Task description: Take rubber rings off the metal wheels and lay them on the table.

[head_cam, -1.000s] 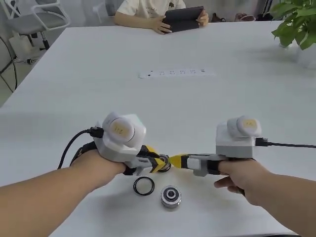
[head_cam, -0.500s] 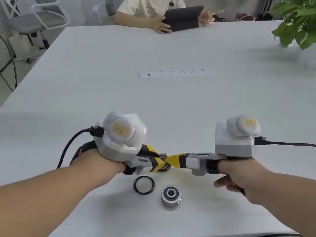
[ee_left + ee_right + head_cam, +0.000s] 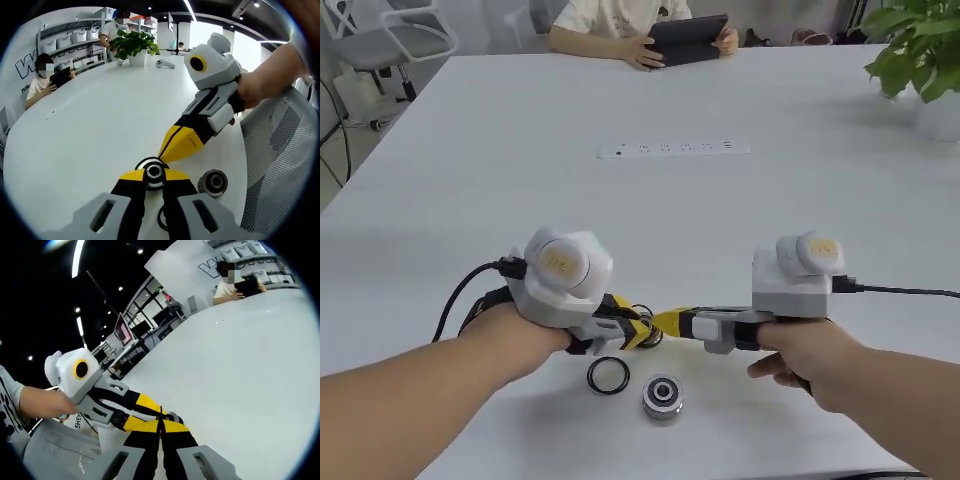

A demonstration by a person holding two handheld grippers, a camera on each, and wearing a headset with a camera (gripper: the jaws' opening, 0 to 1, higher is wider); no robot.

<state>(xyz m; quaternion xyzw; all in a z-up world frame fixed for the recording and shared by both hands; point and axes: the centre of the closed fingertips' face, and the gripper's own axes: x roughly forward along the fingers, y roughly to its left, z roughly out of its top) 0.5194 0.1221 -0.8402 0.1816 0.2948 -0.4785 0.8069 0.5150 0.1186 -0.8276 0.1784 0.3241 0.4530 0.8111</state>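
My left gripper [image 3: 632,333] is shut on a small metal wheel [image 3: 153,172] that carries a black rubber ring, held just above the table. My right gripper [image 3: 663,322] comes in from the right, its yellow jaws closed at the ring's edge on that wheel [image 3: 173,417]; a thin black arc of the ring [image 3: 640,312] stands up off the wheel. In the left gripper view the right gripper's tip [image 3: 165,152] touches the ring's upper right side. A loose rubber ring [image 3: 608,375] lies flat on the table below the grippers, and a bare metal wheel [image 3: 662,396] stands beside it.
The white table [image 3: 650,220] stretches far ahead, with a white power strip [image 3: 672,149] across its middle. A person with a tablet [image 3: 685,38] sits at the far end. A potted plant [image 3: 915,50] stands at the far right. A cable [image 3: 460,295] trails from the left gripper.
Almost nothing: the right gripper's tips have edged slightly closer to the wheel held in the left gripper. The loose ring and the bare wheel have stayed put.
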